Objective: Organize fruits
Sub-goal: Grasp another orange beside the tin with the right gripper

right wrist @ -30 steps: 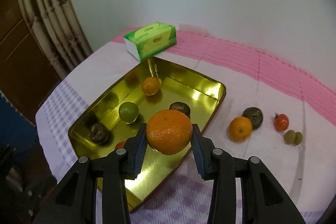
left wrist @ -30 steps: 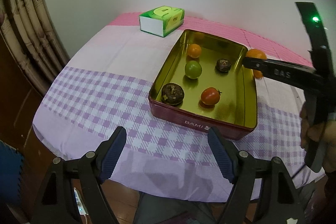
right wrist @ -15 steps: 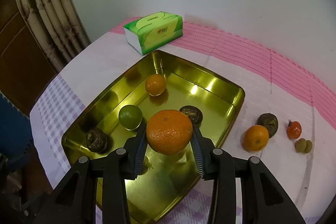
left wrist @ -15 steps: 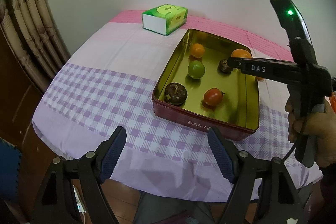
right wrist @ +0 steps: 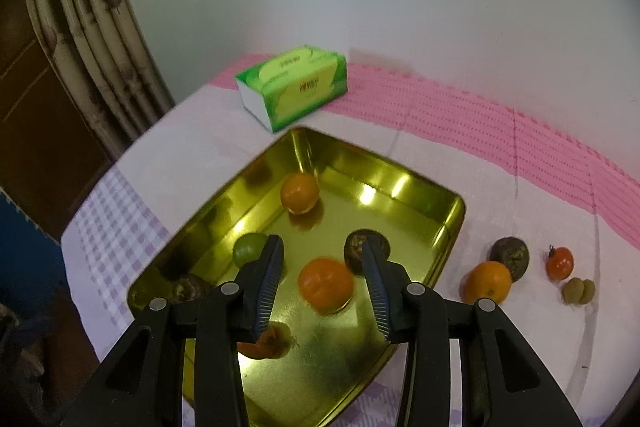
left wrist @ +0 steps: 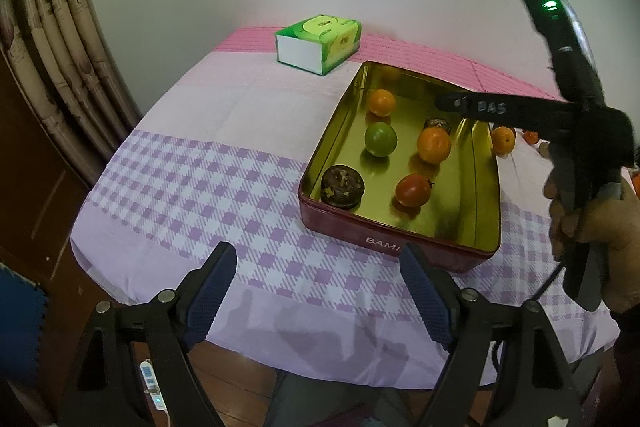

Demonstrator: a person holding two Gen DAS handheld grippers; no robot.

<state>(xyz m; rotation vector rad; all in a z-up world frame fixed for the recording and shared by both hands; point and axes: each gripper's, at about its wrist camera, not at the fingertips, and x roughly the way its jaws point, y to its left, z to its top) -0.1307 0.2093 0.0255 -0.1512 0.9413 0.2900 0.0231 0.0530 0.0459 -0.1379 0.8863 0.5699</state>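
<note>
A big orange lies on the gold floor of the red tin, a little blurred. My right gripper hovers over it, open, its pads clear of the fruit. Around it in the tin lie a small orange, a green fruit, a tomato and two dark fruits. The left wrist view shows the same orange under the right gripper. My left gripper hangs over the table's near edge with its jaws opening and nothing between them.
On the cloth right of the tin sit another orange, a dark fruit, a small tomato and two small brownish fruits. A green tissue box stands behind the tin near the wall. A curtain hangs at the left.
The right gripper carried the big orange leftward over the tin. The orange has left the pads and now lies on the tin's floor. The left gripper has stayed put.
</note>
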